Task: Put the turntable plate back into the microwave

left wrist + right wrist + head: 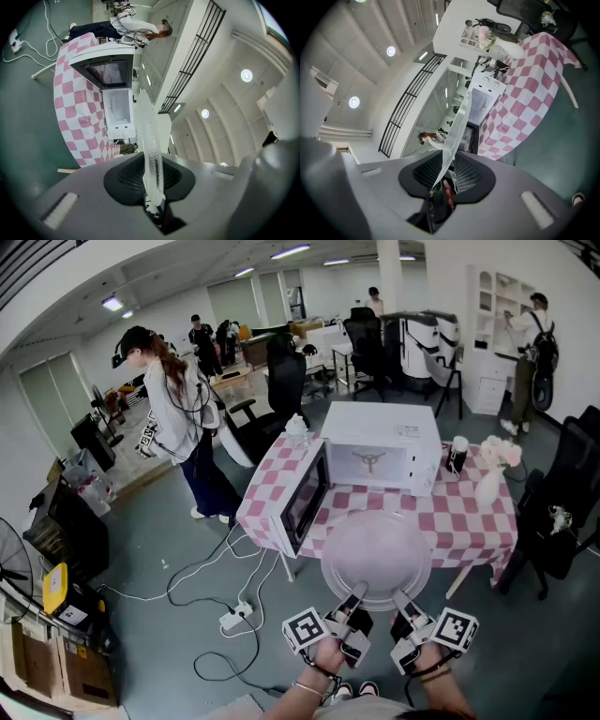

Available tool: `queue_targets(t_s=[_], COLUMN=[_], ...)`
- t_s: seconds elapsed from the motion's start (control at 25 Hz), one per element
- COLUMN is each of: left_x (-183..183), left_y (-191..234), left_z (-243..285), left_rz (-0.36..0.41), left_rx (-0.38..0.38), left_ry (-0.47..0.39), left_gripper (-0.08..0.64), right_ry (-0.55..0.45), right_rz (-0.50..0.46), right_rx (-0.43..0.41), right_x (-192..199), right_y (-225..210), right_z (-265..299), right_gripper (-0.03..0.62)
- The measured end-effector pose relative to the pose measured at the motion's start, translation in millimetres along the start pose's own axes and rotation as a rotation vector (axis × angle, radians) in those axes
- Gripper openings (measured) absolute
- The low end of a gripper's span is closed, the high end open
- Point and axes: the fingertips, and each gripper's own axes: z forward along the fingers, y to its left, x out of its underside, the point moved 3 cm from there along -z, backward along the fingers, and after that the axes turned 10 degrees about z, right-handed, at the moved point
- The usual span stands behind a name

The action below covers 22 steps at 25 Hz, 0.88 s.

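Observation:
A round clear glass turntable plate [377, 557] hangs level in front of the table, held at its near rim from both sides. My left gripper [354, 597] is shut on the rim at the near left, and my right gripper [403, 600] is shut on it at the near right. In the left gripper view the plate [149, 140] stands edge-on between the jaws; the right gripper view shows the plate [457, 133] the same way. The white microwave [380, 445] sits on the checked table, its door [305, 499] swung open to the left and its cavity showing a roller ring.
The pink-and-white checked tablecloth [473, 517] covers the table; a dark bottle [457, 455] and a vase of flowers [493, 470] stand right of the microwave. Cables and a power strip [232, 618] lie on the floor at left. A person [178, 418] stands beyond the table, chairs around.

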Motion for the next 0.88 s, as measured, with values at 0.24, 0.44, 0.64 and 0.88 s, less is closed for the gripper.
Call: queue_targets(t_s=[0.24,0.44,0.64,0.88], left_x=[2,5,6,10], left_y=[1,0,-2,-3], left_z=[4,5,10,18], left_rz=[0.017,0.002,0.014,0.026], left_rx=[0.01,0.004,0.012,0.021], left_ry=[0.0,-0.008,-0.019,-0.046], left_gripper=[0.038,0.038,0.037,0.037], right_ry=[0.006,0.014,0.025,0.058], right_rz=[-0.012,-0.025,-0.026,-0.026], right_rx=[-0.01,-0.03,-0.048,-0.07], right_x=[-4,-8,-16,-25], right_y=[-1,-1,-2,-3], right_z=[-1,-1,-2,1], right_gripper=[0.086,0.086,0.087,0.087])
